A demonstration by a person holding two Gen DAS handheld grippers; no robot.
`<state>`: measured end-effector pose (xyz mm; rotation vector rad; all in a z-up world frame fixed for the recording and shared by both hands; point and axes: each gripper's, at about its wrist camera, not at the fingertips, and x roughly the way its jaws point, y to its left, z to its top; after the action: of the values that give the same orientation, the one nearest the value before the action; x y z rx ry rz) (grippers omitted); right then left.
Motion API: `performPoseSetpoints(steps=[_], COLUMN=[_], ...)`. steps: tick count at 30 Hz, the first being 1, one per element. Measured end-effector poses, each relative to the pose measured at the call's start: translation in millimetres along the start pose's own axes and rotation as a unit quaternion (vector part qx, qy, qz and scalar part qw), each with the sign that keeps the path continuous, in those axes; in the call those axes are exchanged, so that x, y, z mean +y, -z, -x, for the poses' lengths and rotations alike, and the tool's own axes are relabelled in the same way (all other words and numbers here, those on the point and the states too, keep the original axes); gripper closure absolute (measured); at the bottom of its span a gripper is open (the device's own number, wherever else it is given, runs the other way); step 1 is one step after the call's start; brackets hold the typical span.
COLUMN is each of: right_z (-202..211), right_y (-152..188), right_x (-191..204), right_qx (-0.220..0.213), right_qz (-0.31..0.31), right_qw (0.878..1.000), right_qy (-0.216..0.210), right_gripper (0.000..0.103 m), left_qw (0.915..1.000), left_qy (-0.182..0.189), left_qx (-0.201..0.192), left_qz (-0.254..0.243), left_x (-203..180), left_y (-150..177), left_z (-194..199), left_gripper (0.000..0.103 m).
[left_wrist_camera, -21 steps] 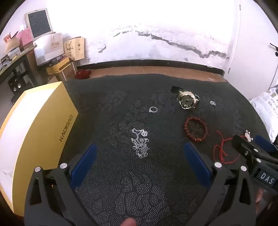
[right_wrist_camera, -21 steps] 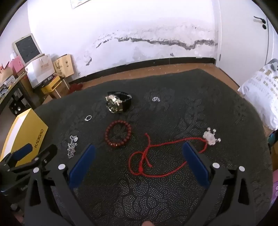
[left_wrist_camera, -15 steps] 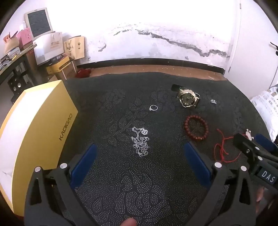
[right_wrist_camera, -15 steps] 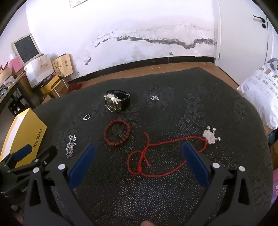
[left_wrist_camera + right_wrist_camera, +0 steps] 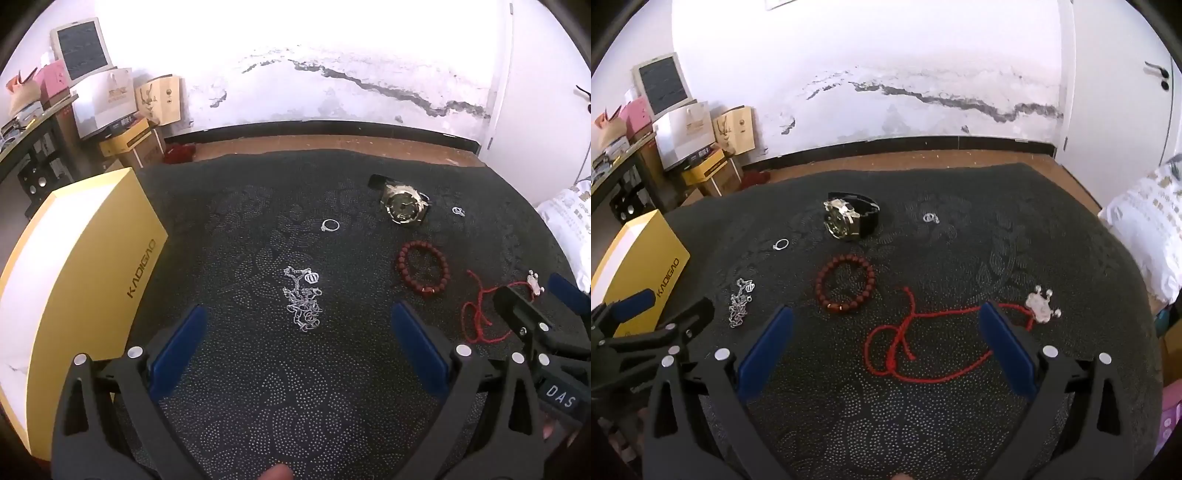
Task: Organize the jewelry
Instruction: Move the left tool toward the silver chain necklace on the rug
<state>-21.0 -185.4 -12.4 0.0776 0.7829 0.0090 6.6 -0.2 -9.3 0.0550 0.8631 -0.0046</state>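
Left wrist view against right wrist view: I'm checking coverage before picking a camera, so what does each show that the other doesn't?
Only the left view shows the yellow box's full length. Only the right view shows the whole red cord with its silver charm unblocked. Both show the watch, bead bracelet, chain, two rings, dark cloth, and the open left gripper and right gripper.

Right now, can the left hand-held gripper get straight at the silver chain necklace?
Probably yes. The left hand-held gripper stands open above the dark cloth, and the silver chain necklace lies just ahead between its fingers, with nothing on or beside it.
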Motion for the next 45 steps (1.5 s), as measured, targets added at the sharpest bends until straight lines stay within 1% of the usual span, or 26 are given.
performPoseSetpoints(steps=[4,6,7,9,15,20,24,26,31,45], right_z=[2.8,2.4,2.1,2.6,0.9,-1.9,-2.5,-2.4,-4.5,-6.0], right_y=[1.8,1.7,1.4,0.9,2.0,3.2,3.3,3.3,3.8,5.4], right_x=[9.2,9.5,9.5,8.6,7.1,3.0,-1.3,-2.3,-4.4,-8.1], right_qx=[-0.001,0.001,0.001,0.001,0.000,0.000,0.003,0.003,0.007,0.012], right_qz=[0.017,0.017,0.017,0.017,0.018,0.011,0.002,0.003,0.004,-0.002], right_qw=[1.000,1.000,1.000,1.000,1.000,1.000,1.000,1.000,1.000,1.000], right_qy=[-0.001,-0.002,-0.002,-0.001,0.003,0.011,0.014,0.016,0.020,0.023], right_gripper=[0.006,0.006,0.006,0.006,0.006,0.006,0.006,0.006,0.006,0.006], left_qw=[1.0000,1.0000,1.0000,0.9999,0.9999,1.0000,0.9999,0.9998,0.9998,0.9997], left_qy=[-0.001,0.004,0.005,0.010,0.012,0.000,0.002,0.007,-0.006,-0.004], left_qx=[0.002,0.004,0.005,0.008,0.011,0.008,0.006,0.009,0.017,0.022], left_qz=[-0.002,0.003,0.006,0.009,0.005,0.000,0.013,0.019,0.010,0.009], left_x=[2.8,6.4,0.4,1.6,3.1,-2.3,2.4,3.8,1.4,1.0], left_y=[-0.1,-0.3,0.9,1.0,2.2,1.1,1.4,2.1,2.9,2.2], left_z=[-2.8,-4.5,-0.6,-1.1,-1.0,-4.9,-5.3,-6.8,-13.3,-16.5], left_gripper=[0.005,0.005,0.005,0.005,0.005,0.005,0.005,0.005,0.005,0.005])
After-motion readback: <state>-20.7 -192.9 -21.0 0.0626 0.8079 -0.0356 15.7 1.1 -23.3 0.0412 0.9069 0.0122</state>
